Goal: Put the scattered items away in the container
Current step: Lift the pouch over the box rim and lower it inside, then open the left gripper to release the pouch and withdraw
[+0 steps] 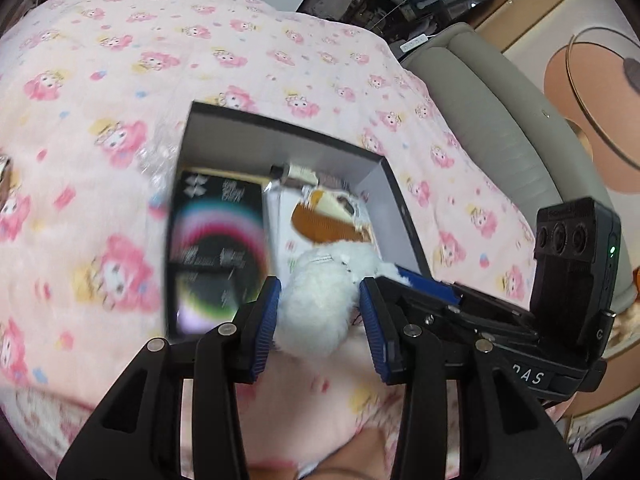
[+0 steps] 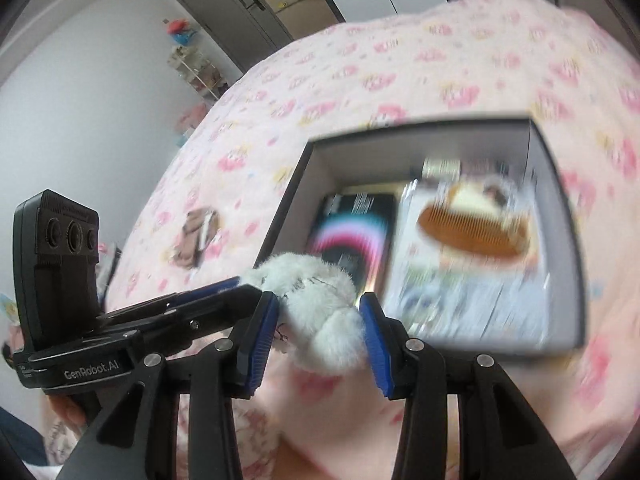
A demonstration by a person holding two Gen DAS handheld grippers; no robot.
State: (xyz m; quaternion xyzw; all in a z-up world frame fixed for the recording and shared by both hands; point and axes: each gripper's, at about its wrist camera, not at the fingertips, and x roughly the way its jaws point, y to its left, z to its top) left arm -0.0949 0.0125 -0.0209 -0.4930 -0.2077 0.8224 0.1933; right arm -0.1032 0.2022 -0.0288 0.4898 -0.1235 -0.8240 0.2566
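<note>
A white fluffy plush toy (image 1: pixel 320 300) is held between both grippers just in front of an open grey cardboard box (image 1: pixel 280 140) on the pink patterned bedspread. My left gripper (image 1: pixel 318 312) is shut on one end of the toy. My right gripper (image 2: pixel 320 316) is shut on its other end (image 2: pixel 320 304). The box (image 2: pixel 556 200) holds a black packet with a rainbow arc (image 1: pixel 218 248), a brown comb (image 1: pixel 332 226) on a white packet, and small items at its far wall. The right gripper's body shows at the left wrist view's right (image 1: pixel 572 280).
A small brown and white item (image 2: pixel 200 236) lies on the bedspread left of the box. A grey padded headboard (image 1: pixel 500 120) runs along the bed's right side. A door and a shelf rack (image 2: pixel 196 68) stand beyond the bed.
</note>
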